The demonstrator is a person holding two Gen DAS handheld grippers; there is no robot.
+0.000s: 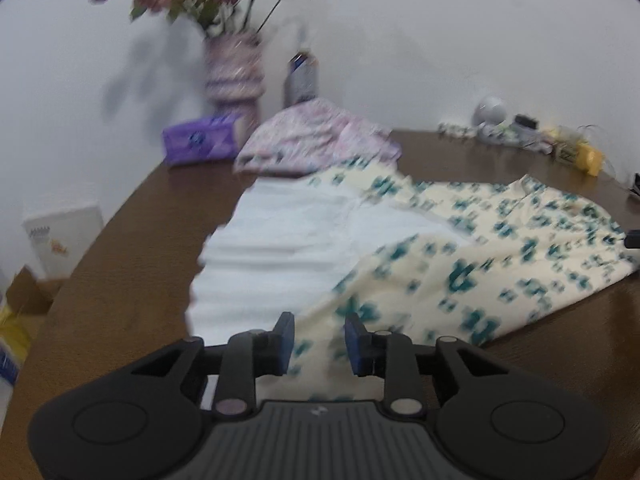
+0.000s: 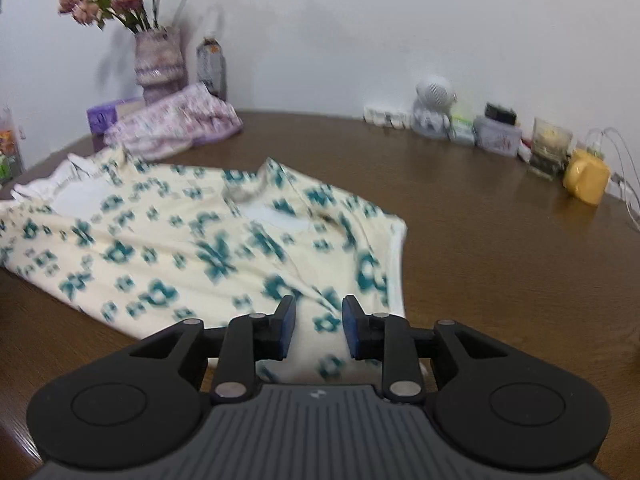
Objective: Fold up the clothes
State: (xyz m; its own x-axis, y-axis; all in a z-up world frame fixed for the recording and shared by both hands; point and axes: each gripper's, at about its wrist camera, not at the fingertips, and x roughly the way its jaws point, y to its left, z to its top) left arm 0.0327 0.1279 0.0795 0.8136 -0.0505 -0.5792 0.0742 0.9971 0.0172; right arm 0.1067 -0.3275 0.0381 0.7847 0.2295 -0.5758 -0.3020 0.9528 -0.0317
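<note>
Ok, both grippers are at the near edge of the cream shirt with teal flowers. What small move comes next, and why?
Probably close both grippers on the near hem. The left gripper and the right gripper each stand with jaws apart, and cloth of the cream shirt with teal flowers shows in the gap, not pinched. The shirt lies partly folded on the brown wooden table, so a grip must precede any fold.

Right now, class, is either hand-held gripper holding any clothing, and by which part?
Neither. The left hand-held gripper and right hand-held gripper have pads apart, with the floral shirt seen in the gaps, lying unpinched on the table.
</note>
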